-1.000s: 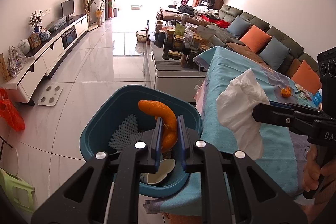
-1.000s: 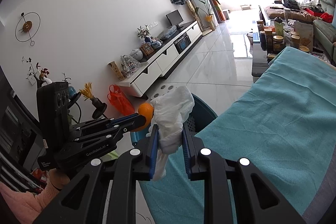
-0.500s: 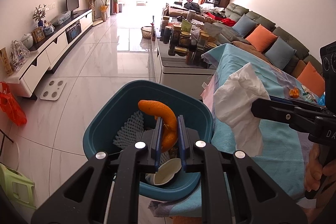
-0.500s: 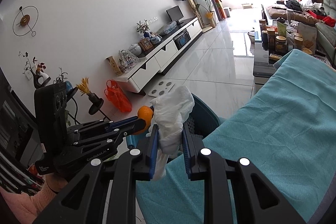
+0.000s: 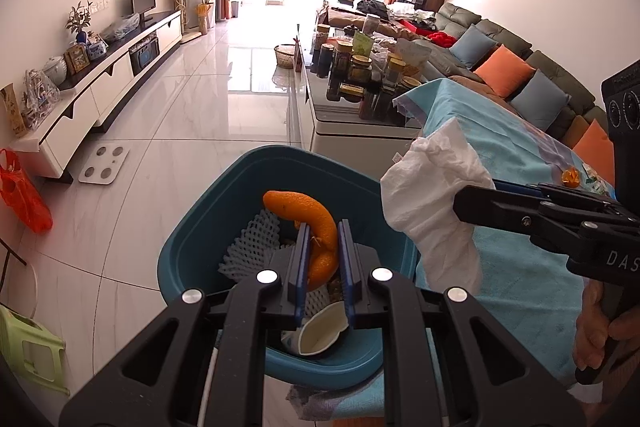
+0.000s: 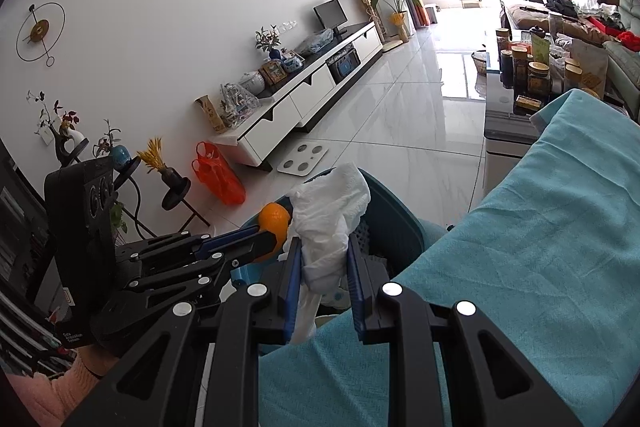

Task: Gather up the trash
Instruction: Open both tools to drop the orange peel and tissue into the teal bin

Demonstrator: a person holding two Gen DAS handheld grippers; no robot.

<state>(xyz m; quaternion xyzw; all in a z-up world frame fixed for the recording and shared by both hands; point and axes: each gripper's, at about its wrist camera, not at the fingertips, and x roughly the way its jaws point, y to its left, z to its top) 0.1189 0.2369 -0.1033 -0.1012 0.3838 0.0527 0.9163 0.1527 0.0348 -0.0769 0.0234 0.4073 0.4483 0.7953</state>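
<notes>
My left gripper (image 5: 322, 227) is shut on a curled orange peel (image 5: 308, 213), held over the open teal bin (image 5: 192, 227) beside the table. Inside the bin lie a white foam fruit net (image 5: 248, 247) and a white cup-like shell (image 5: 320, 333). My right gripper (image 6: 320, 247) is shut on a crumpled white tissue (image 6: 332, 215), hanging at the bin's edge (image 6: 396, 215) by the teal tablecloth (image 6: 540, 267). In the left wrist view the tissue (image 5: 436, 195) hangs from the right gripper (image 5: 460, 201) just right of the bin. The peel (image 6: 274, 223) shows left of the tissue.
An orange scrap (image 5: 570, 177) lies farther along the tablecloth (image 5: 532, 275). A low table crowded with jars (image 5: 360, 75) stands behind. A white TV cabinet (image 5: 92, 103), a floor scale (image 5: 104, 165), an orange bag (image 5: 24, 199) and a green stool (image 5: 28, 347) sit on the tiled floor.
Both grippers have drifted toward the bin, which now looms larger under the peel. The tissue has moved closer to the bin's rim. Both grips are unchanged.
</notes>
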